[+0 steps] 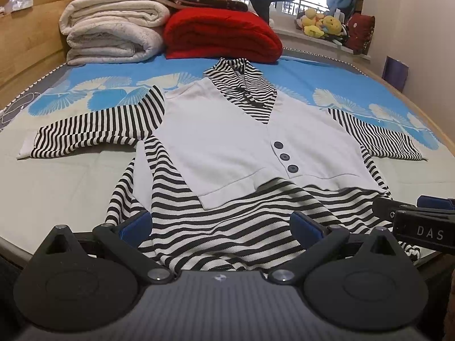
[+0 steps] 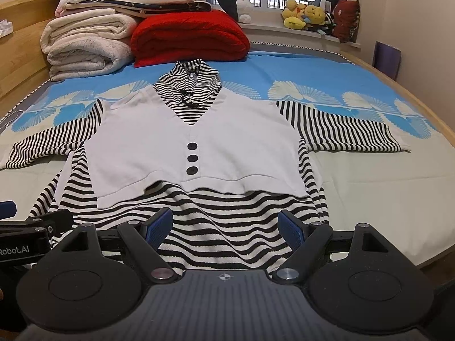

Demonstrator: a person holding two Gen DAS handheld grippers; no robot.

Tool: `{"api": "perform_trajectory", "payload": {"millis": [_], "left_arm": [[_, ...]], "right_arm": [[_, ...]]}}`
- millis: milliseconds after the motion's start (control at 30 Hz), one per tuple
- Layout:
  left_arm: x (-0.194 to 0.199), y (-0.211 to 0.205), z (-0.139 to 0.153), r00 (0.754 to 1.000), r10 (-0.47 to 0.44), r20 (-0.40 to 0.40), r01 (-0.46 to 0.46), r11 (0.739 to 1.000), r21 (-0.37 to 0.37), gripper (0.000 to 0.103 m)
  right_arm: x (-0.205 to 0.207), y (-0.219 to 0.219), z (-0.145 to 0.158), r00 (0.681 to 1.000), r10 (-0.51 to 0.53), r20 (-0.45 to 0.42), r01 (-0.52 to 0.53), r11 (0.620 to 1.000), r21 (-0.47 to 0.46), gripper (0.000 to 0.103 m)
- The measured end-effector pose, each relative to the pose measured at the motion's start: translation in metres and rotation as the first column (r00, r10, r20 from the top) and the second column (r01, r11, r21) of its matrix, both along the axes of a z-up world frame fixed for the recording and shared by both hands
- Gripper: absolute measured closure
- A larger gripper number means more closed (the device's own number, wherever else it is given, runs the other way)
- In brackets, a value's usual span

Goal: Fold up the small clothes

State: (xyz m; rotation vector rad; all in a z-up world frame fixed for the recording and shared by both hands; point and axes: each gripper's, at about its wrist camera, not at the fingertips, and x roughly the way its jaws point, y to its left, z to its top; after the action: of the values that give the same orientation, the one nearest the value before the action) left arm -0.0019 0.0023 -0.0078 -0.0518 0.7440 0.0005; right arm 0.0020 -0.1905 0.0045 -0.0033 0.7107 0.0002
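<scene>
Beyond striped top (image 2: pixel 196 142), red blanket (image 2: pixel 187 37), white blankets (image 2: pixel 85 48), plush toys (image 2: pixel 304 14)

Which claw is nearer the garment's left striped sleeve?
Left. The left claw sits over the hem toward the left striped sleeve; the right claw is farther from it.

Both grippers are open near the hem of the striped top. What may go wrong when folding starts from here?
The white vest panel lies loose over the striped hem, so a hand-held gripper may pinch only one layer. The hem is already rippled, so creases may get folded in. The sleeves are spread wide and may drag.
</scene>
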Motion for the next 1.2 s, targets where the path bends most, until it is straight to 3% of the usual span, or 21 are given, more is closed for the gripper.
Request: {"api": "perform_trajectory", "payload": {"millis": [1200], "left_arm": [[0.0008, 0.0015, 0.0007, 1.000, 0.007, -0.003, -0.007, 1.000, -0.009, 0.000]], "right_arm": [[-0.0001, 0.0020, -0.0007, 1.000, 0.006, 0.001, -0.006, 1.000, -0.001, 0.021]]}}
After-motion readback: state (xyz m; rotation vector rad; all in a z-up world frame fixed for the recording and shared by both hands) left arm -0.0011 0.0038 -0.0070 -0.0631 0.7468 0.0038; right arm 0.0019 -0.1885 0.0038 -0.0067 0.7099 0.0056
